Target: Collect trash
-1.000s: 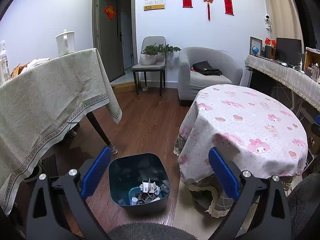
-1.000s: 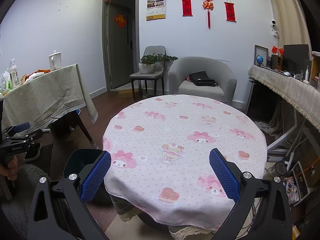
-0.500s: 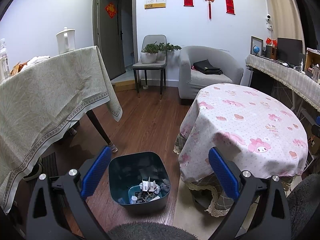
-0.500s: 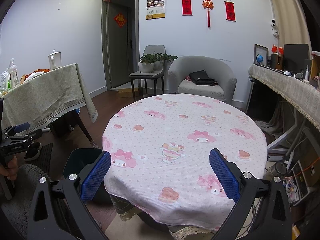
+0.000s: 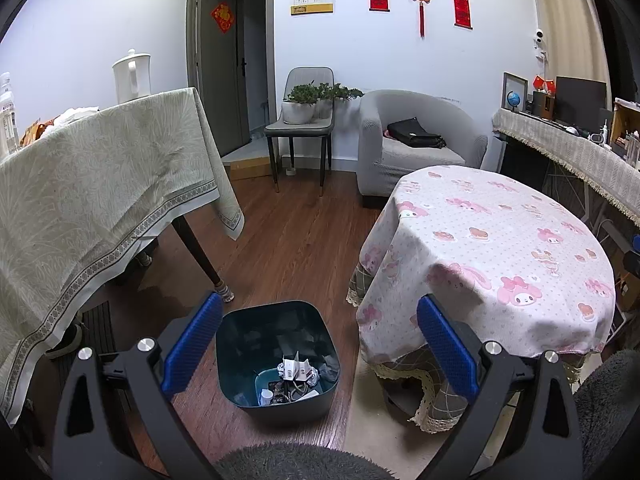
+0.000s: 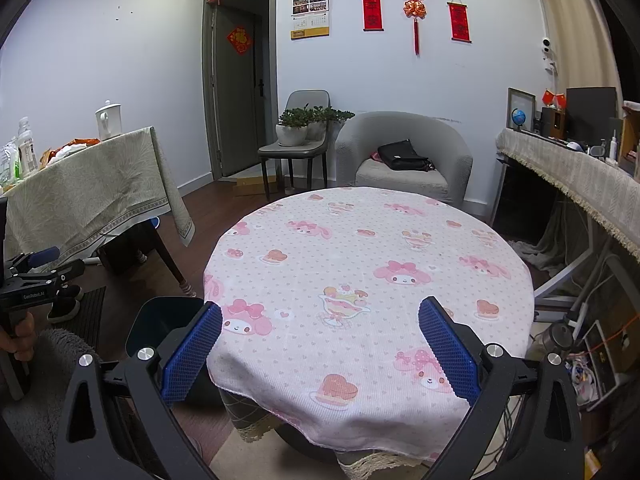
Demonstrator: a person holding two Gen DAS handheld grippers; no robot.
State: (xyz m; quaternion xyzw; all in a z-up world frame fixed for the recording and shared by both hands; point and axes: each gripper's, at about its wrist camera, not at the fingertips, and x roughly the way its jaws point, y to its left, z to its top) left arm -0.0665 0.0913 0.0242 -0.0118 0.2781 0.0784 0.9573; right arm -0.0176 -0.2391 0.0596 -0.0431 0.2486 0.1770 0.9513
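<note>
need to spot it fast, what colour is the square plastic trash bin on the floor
Dark teal; clearest in the left wrist view.

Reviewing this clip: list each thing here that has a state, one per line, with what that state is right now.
left gripper: open, fingers wide apart, holding nothing, above the bin.
right gripper: open, empty, over the round table's near edge.
trash bin: upright on the floor, no lid, crumpled paper and scraps at the bottom, mostly unfilled.
round table: covered by a pink cartoon cloth, nothing on top.
door: appears ajar.
armchair: unoccupied, black bag on the seat.
</note>
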